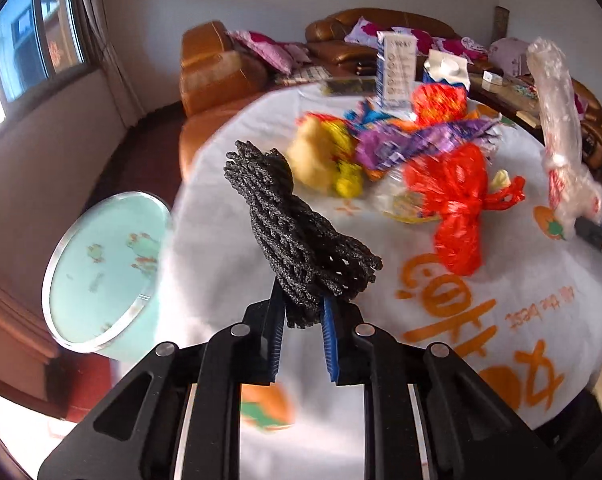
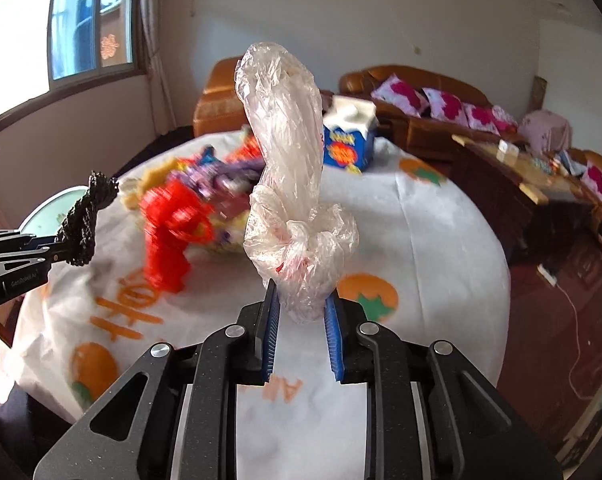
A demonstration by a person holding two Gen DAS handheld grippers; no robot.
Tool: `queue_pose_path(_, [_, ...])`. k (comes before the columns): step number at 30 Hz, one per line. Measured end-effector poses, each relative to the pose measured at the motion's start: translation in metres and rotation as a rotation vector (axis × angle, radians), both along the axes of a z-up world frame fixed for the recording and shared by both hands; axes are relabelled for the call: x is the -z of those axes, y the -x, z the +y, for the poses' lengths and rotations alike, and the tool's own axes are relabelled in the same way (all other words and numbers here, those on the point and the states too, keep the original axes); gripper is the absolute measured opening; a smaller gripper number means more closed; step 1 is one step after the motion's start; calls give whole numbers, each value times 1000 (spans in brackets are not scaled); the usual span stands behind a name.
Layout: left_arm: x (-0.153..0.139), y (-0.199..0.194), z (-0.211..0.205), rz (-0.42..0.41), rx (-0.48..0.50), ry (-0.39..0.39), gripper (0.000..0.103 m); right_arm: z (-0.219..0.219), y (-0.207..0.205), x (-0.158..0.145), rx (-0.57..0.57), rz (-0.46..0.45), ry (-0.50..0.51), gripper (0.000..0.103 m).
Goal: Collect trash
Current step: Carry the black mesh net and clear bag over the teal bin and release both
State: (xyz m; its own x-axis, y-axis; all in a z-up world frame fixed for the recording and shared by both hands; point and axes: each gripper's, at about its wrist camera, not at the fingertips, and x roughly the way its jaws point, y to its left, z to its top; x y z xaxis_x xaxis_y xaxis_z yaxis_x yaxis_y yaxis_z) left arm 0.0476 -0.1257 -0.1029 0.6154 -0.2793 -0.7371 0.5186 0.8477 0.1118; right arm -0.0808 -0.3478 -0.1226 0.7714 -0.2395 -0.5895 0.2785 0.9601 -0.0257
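Observation:
My left gripper [image 1: 303, 314] is shut on a black foam net sleeve [image 1: 297, 236] and holds it above the white tablecloth [image 1: 381, 320]; the sleeve also shows in the right wrist view [image 2: 83, 220]. My right gripper [image 2: 303, 308] is shut on a clear knotted plastic bag [image 2: 289, 168], held upright over the table; the bag also shows at the right of the left wrist view [image 1: 561, 128]. A pale green trash bin [image 1: 101, 268] stands open on the floor left of the table. A red plastic bag [image 1: 457, 208], a purple wrapper [image 1: 417, 140] and a yellow wrapper [image 1: 325, 156] lie on the table.
A blue and white carton [image 2: 351, 136] and a tall white box [image 1: 397, 68] stand at the table's far side. Brown leather sofas [image 2: 421, 96] with pink cushions line the back wall. A low wooden table [image 2: 513, 168] stands at the right. A window [image 2: 61, 40] is at the left.

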Motion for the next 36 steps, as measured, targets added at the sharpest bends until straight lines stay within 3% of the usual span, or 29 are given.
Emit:
queue_pose_path(7, [-22, -13, 47, -83, -77, -48, 17, 39, -30, -27, -126, -32, 25, 22])
queue_pose_path(13, [-18, -32, 76, -102, -152, -108, 17, 80, -66, -39, -243, -43, 68, 22])
queue_pose_path(26, [-9, -68, 132, -180, -302, -226, 17, 144, -148, -34, -407, 10, 153, 21])
queue_pose_path(36, [3, -93, 158, -183, -382, -281, 17, 178, -196, -15, -484, 76, 210, 21])
